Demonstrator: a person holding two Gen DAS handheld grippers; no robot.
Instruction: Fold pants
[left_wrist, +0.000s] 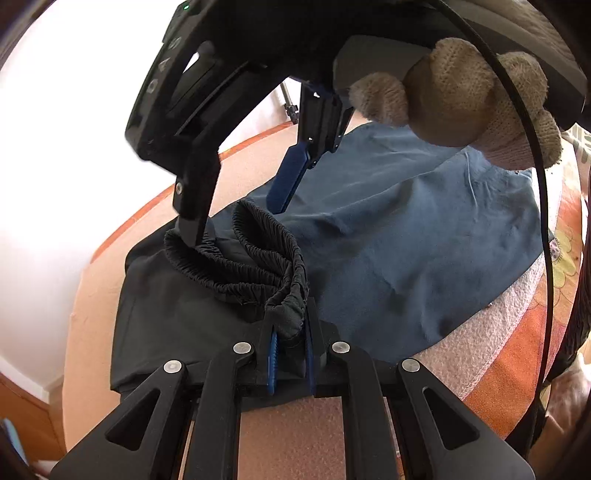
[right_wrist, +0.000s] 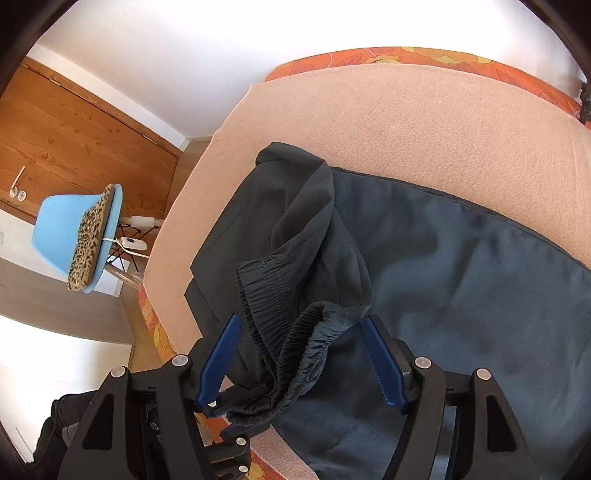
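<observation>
The dark slate-blue fabric pants (right_wrist: 461, 266) lie spread across my pale pink fleecy blanket (right_wrist: 424, 122), with their gathered black elastic waistband (left_wrist: 255, 266) bunched up and lifted off the cloth. My left gripper (left_wrist: 290, 343) is clamped tight on one fold of that waistband, blue pads pressing the fabric from both sides. My right gripper (right_wrist: 303, 354) stands wide apart, the waistband hanging loose between its blue fingers (right_wrist: 218, 354) without either pad pressing it. My gloved right hand (left_wrist: 472, 107) holds its handle. Beneath the blanket shows an orange flower-patterned bedcover (right_wrist: 406, 55); beyond stands a light blue plastic chair (right_wrist: 62, 232).
</observation>
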